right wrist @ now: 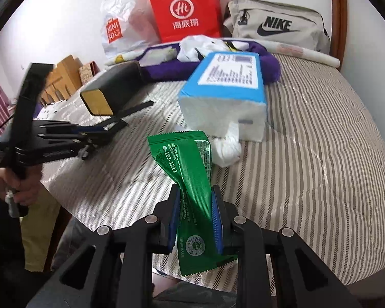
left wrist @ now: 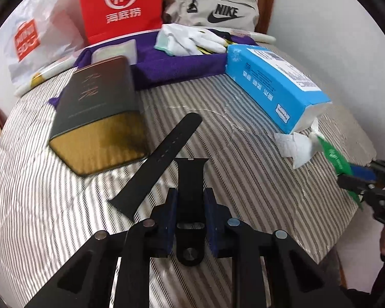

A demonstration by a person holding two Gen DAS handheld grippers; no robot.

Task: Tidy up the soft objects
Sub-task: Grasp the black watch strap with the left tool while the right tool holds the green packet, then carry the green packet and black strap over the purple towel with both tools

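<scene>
My left gripper (left wrist: 190,197) is shut on a short black watch strap (left wrist: 191,182) and holds it just above the striped bed (left wrist: 231,179). The longer black strap half (left wrist: 161,159) lies on the bed to its left. My right gripper (right wrist: 195,200) is shut on a green foil sachet (right wrist: 190,177), held above the bed; it also shows at the right edge of the left wrist view (left wrist: 356,179). The left gripper shows at the left of the right wrist view (right wrist: 120,125).
A dark tin with a gold end (left wrist: 100,113) lies left. A blue tissue pack (left wrist: 277,84) with a loose tissue (left wrist: 299,148) lies right. Behind: a purple cloth (left wrist: 177,64), white gloves (left wrist: 190,41), a red bag (left wrist: 120,5), a Nike pouch (left wrist: 213,7), a plastic bag (left wrist: 36,38).
</scene>
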